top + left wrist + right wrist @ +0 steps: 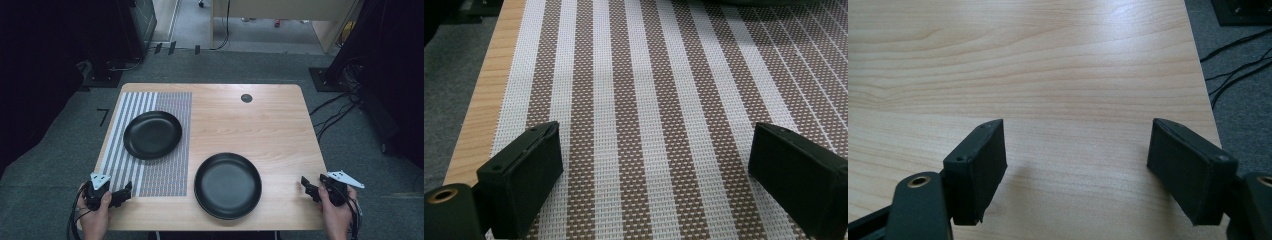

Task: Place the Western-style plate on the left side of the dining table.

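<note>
From above, the wooden table (260,125) carries a striped woven placemat (150,170) along its left part, with one black plate (152,134) sitting on the mat toward the far end and a second, larger black plate (228,185) on the bare wood near the front edge, just right of the mat. The left hand-held gripper (124,192) is held over the mat's near left corner, and the right hand-held gripper (306,186) hovers at the table's near right edge, well apart from the bigger plate. Looking along the left hand-held gripper (654,170), its two black jaws stand wide apart with nothing between them, low over the brown and white stripes of the placemat (649,90). Looking along the right hand-held gripper (1078,165), its jaws are spread just as wide and hold nothing, with bare table (1048,60) beneath and grey carpet with cables beyond the edge
</note>
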`<action>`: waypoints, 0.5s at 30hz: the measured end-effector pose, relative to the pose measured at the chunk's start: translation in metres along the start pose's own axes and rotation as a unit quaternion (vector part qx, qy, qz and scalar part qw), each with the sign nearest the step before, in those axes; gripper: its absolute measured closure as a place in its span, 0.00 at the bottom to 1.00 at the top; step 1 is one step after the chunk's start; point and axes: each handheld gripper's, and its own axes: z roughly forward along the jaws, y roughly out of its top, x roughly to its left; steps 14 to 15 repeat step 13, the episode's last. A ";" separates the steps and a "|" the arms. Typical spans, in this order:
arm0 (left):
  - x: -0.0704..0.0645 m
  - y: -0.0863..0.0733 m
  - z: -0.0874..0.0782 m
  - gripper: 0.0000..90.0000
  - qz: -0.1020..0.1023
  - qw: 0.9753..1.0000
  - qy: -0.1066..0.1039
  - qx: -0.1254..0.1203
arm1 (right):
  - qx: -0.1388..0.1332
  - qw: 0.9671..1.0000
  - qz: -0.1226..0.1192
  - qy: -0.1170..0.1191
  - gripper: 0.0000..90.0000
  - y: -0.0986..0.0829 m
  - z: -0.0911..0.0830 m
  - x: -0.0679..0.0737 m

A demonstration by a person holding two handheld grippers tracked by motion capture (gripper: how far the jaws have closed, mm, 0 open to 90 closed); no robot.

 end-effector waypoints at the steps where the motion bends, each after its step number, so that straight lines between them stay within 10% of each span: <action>1: 0.000 0.000 0.000 0.07 0.000 1.000 0.000 0.000 | 0.001 1.000 -0.005 -0.003 0.25 0.000 0.000 0.001; 15: 0.000 0.000 0.000 0.07 0.000 1.000 0.000 0.000 | 0.009 0.999 -0.034 -0.032 0.27 0.000 0.002 0.008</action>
